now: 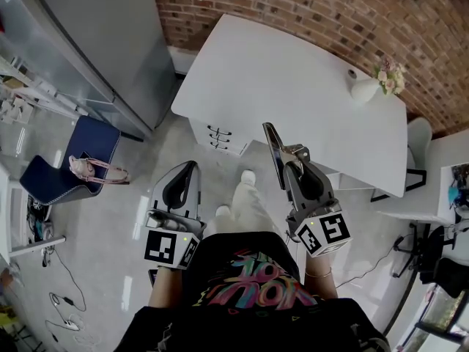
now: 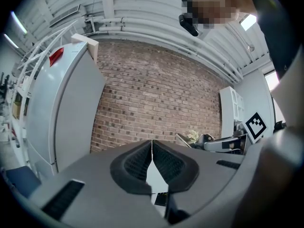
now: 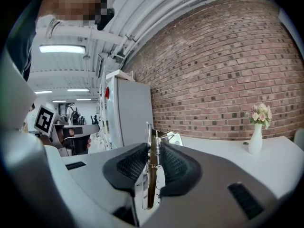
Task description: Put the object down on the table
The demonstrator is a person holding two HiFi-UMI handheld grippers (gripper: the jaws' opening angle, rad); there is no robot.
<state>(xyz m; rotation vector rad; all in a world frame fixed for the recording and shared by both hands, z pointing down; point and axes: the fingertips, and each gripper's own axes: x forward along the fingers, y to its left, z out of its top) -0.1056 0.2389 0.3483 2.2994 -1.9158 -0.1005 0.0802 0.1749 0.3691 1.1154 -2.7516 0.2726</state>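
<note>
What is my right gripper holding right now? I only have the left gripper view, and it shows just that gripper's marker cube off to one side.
Observer: The right gripper is shut on a thin flat board with a metal spring clip, which sits edge-on between the pads.
Operator: Is there a table in front of it?
Observer: Yes, a large white table. In the head view the board's far end overlaps the table's near edge.
Operator: Is anything standing on that table?
Observer: A slim white vase of pink flowers stands near the far side, well apart from the board.
</note>
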